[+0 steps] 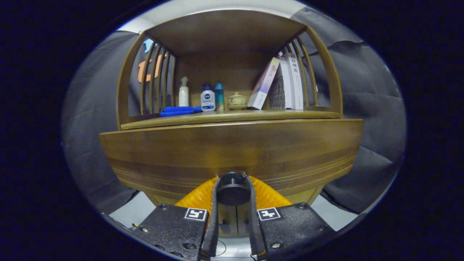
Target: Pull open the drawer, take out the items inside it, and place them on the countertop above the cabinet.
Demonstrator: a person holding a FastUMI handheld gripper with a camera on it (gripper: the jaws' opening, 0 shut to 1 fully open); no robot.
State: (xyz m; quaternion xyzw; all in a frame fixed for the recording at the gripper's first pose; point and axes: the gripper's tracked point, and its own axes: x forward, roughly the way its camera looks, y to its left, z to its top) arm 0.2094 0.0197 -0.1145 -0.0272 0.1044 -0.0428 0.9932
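Note:
A wooden cabinet stands straight ahead, and its wide drawer front looks closed. A round dark knob sits low on the drawer front. My gripper is shut on that knob, one finger pressing on each side of it. Above the drawer runs the countertop, under an arched wooden shelf frame. What lies inside the drawer is hidden.
On the countertop stand a white pump bottle, a white bottle with a blue cap, a teal can, a small lidded ceramic cup, leaning books and a flat blue object. Slatted sides close both ends.

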